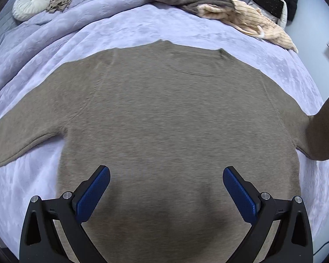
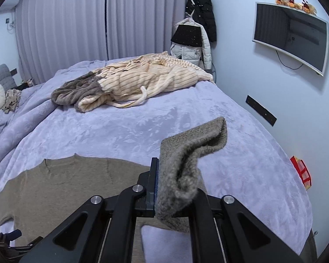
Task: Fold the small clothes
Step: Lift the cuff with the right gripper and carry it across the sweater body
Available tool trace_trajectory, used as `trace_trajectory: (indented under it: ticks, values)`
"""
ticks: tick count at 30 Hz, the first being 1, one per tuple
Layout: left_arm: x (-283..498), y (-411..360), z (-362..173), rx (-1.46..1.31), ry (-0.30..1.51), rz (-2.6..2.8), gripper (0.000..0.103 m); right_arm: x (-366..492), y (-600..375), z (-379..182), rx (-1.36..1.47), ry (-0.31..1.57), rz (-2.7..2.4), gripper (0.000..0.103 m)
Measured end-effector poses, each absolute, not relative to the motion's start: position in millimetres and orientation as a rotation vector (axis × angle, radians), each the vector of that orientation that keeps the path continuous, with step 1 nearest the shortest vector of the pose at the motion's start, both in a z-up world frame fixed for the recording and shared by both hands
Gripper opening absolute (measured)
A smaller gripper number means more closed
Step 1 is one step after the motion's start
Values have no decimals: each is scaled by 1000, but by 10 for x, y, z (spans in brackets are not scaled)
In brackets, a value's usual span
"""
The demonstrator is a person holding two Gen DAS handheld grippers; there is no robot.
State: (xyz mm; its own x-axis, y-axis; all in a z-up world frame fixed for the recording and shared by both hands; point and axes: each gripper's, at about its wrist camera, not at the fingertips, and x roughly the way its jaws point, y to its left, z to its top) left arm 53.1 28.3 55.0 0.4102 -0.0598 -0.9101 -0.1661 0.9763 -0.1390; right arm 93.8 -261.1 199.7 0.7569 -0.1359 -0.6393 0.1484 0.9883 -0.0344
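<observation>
A taupe knit sweater point(image 1: 164, 114) lies flat on the lavender bed cover point(image 1: 111, 30), neck away from me, its left sleeve spread out. My left gripper point(image 1: 166, 173) is open and empty just above the sweater's lower body. My right gripper point(image 2: 162, 179) is shut on the cuff of the sweater's right sleeve point(image 2: 186, 164) and holds it lifted above the bed; the raised sleeve also shows at the right edge of the left wrist view point(image 1: 324, 131). The sweater's body shows in the right wrist view point(image 2: 65, 186).
A heap of cream striped and grey-brown clothes point(image 2: 129, 83) lies at the bed's far side. A round white cushion point(image 1: 30, 3) and a small beige garment point(image 1: 59, 3) lie far left. Coats point(image 2: 195, 35) hang by the wall, with a TV point(image 2: 291, 37) at right.
</observation>
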Motion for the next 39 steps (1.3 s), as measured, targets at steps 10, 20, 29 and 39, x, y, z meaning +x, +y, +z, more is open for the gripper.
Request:
trace_trajectory:
  ticks: [10,20,29,39]
  values:
    - [244,906,527,-282,1126,122,103,1102,-1254,1810,-89,722,-7,6]
    - [17,1384,434,-353,1118,181,103,1132,-129,1513,-171,771,127,6]
    - [-119,1559,331,-395,1123,199,103,1212,339,1120,-246,855,170,6]
    - [-360,1586,237,-438,1142,196,103,1043,667,720,-330,922,213,6]
